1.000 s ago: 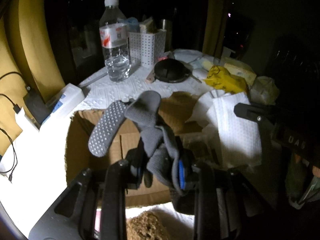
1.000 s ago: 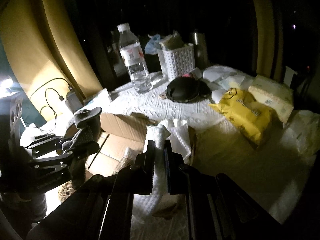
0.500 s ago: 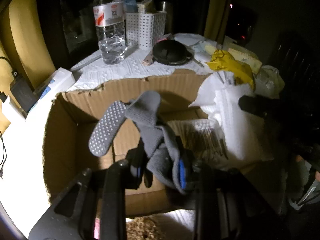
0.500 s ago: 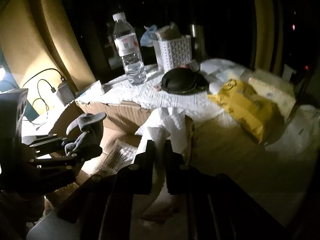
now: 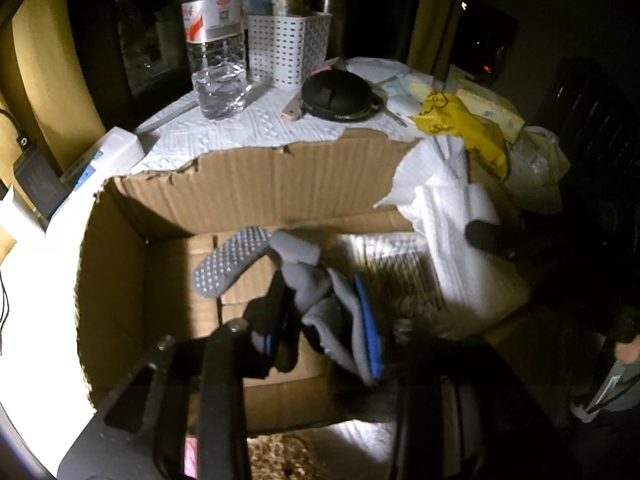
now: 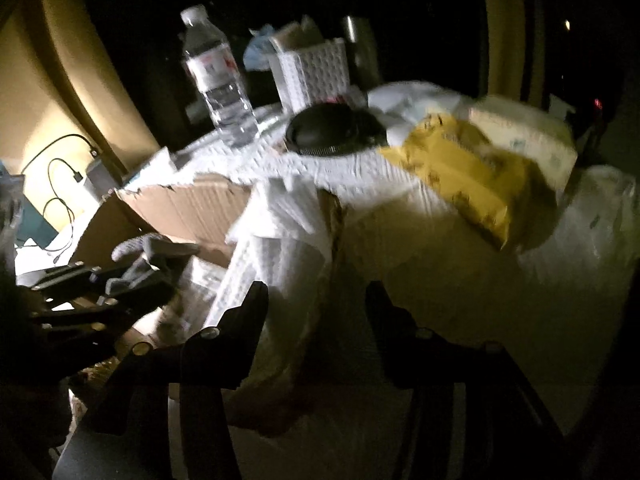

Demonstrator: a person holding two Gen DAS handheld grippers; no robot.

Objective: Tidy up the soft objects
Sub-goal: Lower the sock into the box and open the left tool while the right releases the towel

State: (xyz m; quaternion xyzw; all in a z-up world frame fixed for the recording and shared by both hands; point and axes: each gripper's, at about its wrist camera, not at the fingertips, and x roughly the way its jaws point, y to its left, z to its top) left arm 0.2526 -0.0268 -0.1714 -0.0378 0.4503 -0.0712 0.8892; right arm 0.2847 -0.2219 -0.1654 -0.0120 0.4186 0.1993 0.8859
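My left gripper holds a grey sock with a dotted sole inside the open cardboard box; its jaws stand wider than before, with the sock still draped between them. It also shows in the right wrist view, with the sock over the box. My right gripper is open, its fingers either side of a white towel draped over the box's right wall. The towel also shows in the left wrist view.
Behind the box stand a water bottle, a white perforated basket, a black round case and a yellow bag. A charger and cables lie at the left. A packet lies on the box floor.
My left gripper moved down into the box with the sock and its jaws spread. My right gripper opened and let go of the white towel, which now hangs on the box wall.
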